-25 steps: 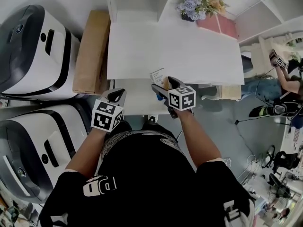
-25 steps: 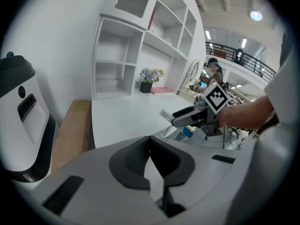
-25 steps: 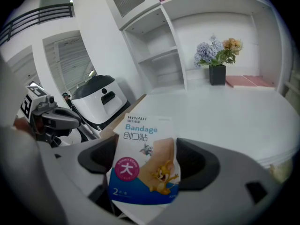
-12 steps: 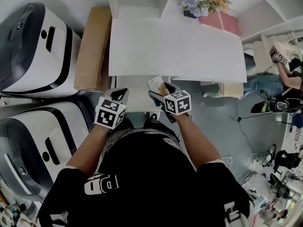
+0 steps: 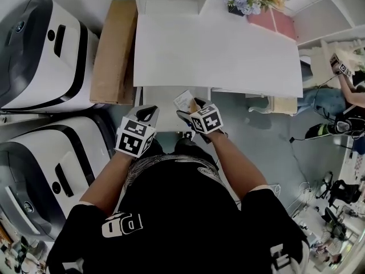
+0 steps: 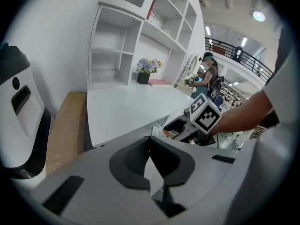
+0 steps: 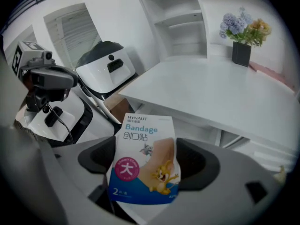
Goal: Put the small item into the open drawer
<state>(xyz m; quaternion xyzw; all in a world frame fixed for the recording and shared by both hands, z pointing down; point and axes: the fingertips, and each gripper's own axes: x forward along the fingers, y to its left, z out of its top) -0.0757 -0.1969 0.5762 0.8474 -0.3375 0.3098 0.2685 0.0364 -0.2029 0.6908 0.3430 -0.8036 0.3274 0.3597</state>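
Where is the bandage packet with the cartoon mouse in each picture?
Head view: the bandage packet is just above the middle, at the desk's front edge, held by the right hand-held gripper.
Left gripper view: the bandage packet is small, just right of the middle, below the marker cube.
Right gripper view: the bandage packet is big, at bottom middle, between the jaws.
Shared landmark: the flower pot at the desk's back.
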